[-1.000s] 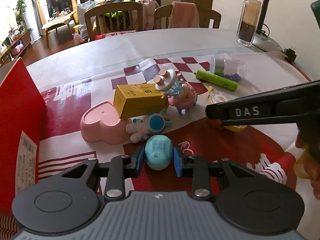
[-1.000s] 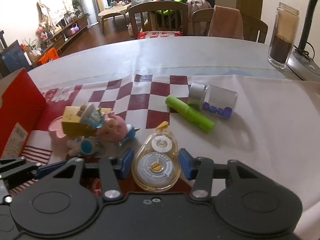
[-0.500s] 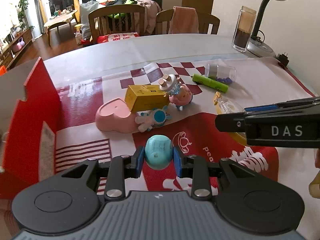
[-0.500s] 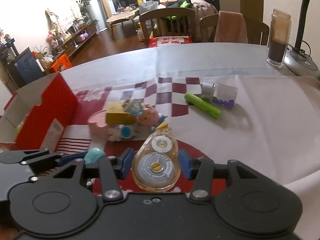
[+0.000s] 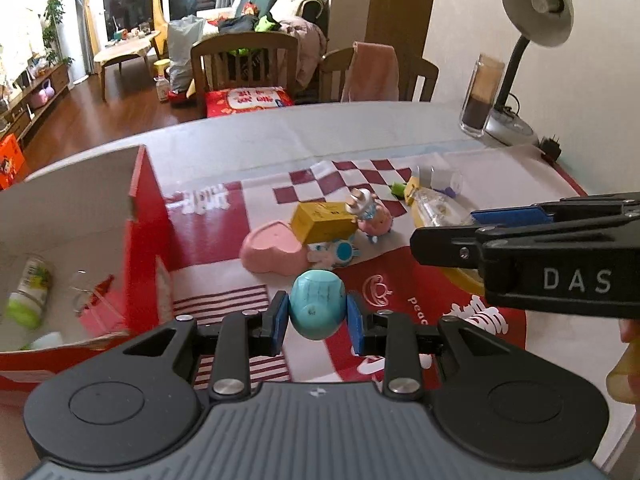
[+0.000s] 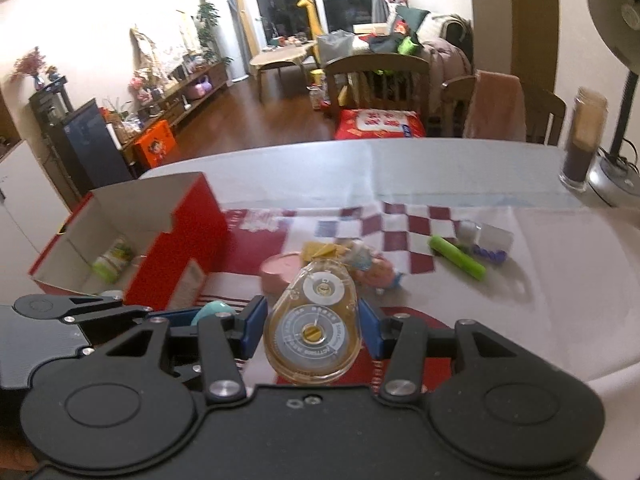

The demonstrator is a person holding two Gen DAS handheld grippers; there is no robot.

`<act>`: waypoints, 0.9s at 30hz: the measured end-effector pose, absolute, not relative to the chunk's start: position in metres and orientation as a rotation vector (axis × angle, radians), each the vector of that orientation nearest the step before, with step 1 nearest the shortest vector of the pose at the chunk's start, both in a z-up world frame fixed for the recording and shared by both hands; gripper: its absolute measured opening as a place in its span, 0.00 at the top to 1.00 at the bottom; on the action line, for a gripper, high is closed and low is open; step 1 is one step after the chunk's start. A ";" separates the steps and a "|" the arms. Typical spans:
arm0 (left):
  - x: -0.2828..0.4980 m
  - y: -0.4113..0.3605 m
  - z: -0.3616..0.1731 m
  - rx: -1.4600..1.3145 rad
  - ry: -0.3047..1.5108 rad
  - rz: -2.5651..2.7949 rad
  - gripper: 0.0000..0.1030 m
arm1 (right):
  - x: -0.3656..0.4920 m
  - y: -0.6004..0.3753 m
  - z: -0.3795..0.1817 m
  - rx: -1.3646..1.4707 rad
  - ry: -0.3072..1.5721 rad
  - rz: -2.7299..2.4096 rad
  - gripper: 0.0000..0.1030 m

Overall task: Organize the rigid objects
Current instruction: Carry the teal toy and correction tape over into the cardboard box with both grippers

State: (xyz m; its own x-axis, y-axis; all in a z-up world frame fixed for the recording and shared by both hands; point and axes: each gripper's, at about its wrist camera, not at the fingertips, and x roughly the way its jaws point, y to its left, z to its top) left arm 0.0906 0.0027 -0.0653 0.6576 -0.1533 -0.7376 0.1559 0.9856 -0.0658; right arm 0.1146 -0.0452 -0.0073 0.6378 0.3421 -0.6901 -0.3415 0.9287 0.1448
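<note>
Left wrist view shows the left gripper (image 5: 318, 316) clamped on a small turquoise rounded plastic toy (image 5: 317, 304), held clear above the red-and-white patterned tablecloth (image 5: 224, 240). An open red cardboard box (image 5: 146, 216) lies to the left of the fingers, so this hand looks the nearer one. Beside it on the right, the right gripper (image 6: 312, 330) pinches a clear yellow-tinted correction tape dispenser (image 6: 314, 328), long axis pointing forward, the box farther off to its left.
</note>
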 end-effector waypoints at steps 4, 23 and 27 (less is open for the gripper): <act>0.081 0.022 -0.052 -0.001 0.813 -0.162 0.71 | 0.107 -0.025 0.002 -0.013 0.771 0.420 0.53; 0.069 0.141 -0.015 -0.048 0.741 -0.026 0.71 | 0.102 0.071 0.024 -0.085 0.718 0.540 0.53; 0.071 0.168 -0.012 -0.049 0.745 0.010 0.71 | 0.109 0.089 0.022 -0.107 0.723 0.563 0.53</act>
